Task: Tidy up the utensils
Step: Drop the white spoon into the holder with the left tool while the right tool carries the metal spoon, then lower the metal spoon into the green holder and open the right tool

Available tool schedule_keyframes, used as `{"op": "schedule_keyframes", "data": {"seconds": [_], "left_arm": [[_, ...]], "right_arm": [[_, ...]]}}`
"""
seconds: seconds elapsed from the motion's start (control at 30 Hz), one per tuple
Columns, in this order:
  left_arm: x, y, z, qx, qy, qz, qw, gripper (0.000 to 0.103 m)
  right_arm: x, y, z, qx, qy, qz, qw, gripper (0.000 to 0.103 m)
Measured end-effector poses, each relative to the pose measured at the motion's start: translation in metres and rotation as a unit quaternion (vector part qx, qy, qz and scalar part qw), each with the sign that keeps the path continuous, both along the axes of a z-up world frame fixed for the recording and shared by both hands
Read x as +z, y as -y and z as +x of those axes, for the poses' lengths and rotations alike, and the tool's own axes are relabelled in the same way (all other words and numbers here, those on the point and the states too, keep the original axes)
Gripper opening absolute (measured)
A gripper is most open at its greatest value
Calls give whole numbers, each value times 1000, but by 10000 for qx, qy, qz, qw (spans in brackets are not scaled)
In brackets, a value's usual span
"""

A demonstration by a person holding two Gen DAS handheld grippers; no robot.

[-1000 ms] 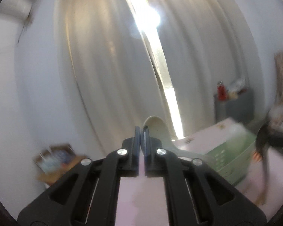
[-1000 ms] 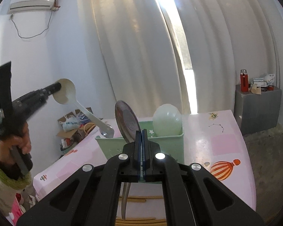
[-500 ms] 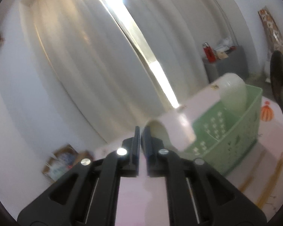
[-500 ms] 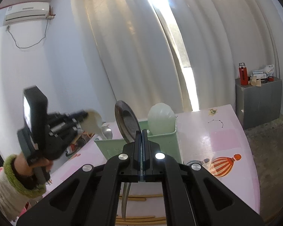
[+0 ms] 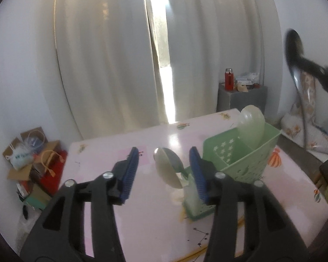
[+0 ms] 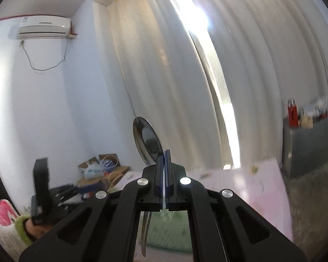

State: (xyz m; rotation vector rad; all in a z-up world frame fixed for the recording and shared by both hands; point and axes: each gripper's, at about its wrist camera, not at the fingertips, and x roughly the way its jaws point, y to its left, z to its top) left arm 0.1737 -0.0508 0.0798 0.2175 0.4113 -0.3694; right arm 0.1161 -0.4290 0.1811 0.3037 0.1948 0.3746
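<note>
The left gripper (image 5: 164, 170) is held with jaws wide, nothing between them, just before the green caddy (image 5: 240, 152), where white spoons (image 5: 168, 170) are already lodged. A metal ladle (image 6: 147, 144), clamped by the right gripper (image 6: 165, 159) above the caddy, is judged left to place.

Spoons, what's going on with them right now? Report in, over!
Left gripper open, pale spoon leaning in green caddy. Right gripper shut on metal spoon, held high. Nothing blocking the caddy.
</note>
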Motion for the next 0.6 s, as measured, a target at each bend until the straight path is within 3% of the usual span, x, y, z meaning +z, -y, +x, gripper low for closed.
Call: {"op": "schedule_keyframes", "data": {"seconds": [0.3,0.6], "left_arm": [[-2,-7,-3,-7,-54,-120,9999,52],[-5,-9,0,-6,-174,-102,9998,52]], "right_arm": [[12,-5,47,-106,460,-439,9979,1],[-24,-14,79,-91,117,-716,9973,1]]}}
